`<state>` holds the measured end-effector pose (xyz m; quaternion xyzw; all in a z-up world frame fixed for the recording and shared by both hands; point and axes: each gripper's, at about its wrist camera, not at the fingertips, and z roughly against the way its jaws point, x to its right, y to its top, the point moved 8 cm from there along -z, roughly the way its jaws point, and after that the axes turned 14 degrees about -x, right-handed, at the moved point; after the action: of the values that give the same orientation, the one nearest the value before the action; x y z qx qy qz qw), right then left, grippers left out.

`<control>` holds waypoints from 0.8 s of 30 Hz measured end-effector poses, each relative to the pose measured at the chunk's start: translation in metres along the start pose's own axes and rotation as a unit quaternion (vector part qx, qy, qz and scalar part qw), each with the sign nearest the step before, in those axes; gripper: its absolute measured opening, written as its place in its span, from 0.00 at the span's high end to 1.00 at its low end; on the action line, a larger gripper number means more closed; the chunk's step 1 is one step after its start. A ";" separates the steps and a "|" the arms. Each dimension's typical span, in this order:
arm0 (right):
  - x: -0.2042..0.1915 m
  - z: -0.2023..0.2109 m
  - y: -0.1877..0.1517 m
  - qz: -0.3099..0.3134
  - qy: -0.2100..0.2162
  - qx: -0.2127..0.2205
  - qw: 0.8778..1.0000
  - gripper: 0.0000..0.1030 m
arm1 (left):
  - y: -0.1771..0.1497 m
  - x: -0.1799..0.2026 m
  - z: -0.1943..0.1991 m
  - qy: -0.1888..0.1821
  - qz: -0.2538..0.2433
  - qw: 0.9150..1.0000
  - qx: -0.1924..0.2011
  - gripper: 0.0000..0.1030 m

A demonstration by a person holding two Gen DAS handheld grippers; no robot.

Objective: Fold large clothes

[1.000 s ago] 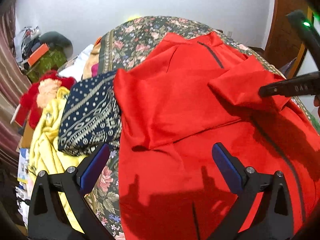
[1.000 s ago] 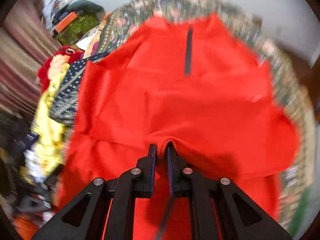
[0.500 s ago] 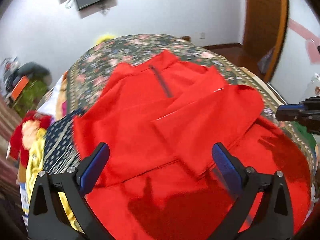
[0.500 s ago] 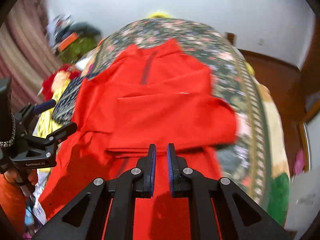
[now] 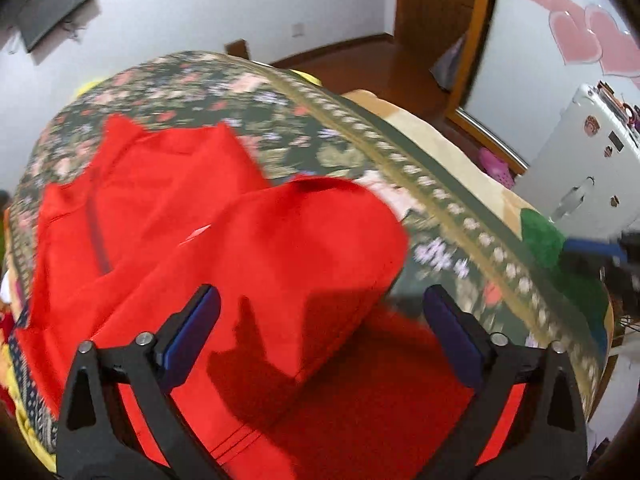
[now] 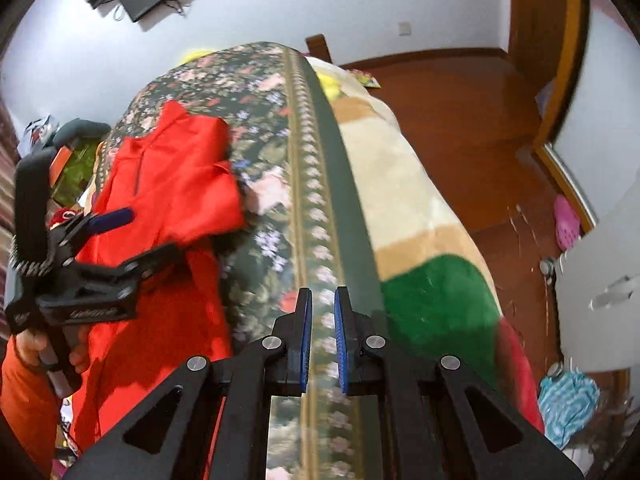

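The big bright-red fabric garment (image 5: 224, 248) w/ a dark zip strip lies on the bed, on top of the dark floral bedspread w/ a gold-patterned border (image 5: 304, 128). One side panel is already folded in over the body; its rounded folded edge sits near the bedspread's border, and a paler seam line shows across the upper layer. So the fold looks partly done, perhaps an early sleeve or side fold. Left to do, by my read: bring in the other side, fold the length up, flatten it out.

Left gripper (image 5: 320, 324) hangs over the near part of the garment, jaws wide. They have just eased in a touch from full spread, and nothing is pinched between them; red cloth lies below, not gripped. Right gripper (image 6: 320, 336) has jaws drawn nearly together, only a thin slit left, nothing in them. It points at the bedspread's border and the beige-and-green plush blanket (image 6: 404, 216) beside it, off the garment altogether. In the right wrist view the left gripper's frame and the hand holding it show at far left, w/ an orange sleeve.

Hard to read: both views are motion-blurred. The garment's near hem is cut off by the left gripper's frame, and its far left side runs under other cloth at the frame edge, so I can't tell whether that side is folded. Collar end is small and smeared. Right gripper shows in the left view only as a blurred dark shape at the right edge.
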<state>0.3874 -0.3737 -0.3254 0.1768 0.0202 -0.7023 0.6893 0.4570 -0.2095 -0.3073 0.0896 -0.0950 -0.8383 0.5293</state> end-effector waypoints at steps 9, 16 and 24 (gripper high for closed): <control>-0.004 -0.015 -0.003 0.000 0.014 -0.012 1.000 0.93 | 0.019 0.015 -0.033 0.103 -0.044 0.994 -0.002 0.68; -0.038 -0.016 0.007 0.033 0.014 -0.008 0.999 0.93 | 0.013 -0.038 0.053 0.094 0.018 0.991 0.095 0.95; -0.135 -0.016 0.041 0.158 -0.018 0.022 0.987 0.93 | -0.055 -0.183 0.160 0.111 0.157 0.963 0.188 0.95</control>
<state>0.4297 -0.2417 -0.2943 0.1806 -0.0358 -0.5880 0.7877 0.4464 -0.0106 -0.1572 0.2637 -0.2043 -0.6965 0.6353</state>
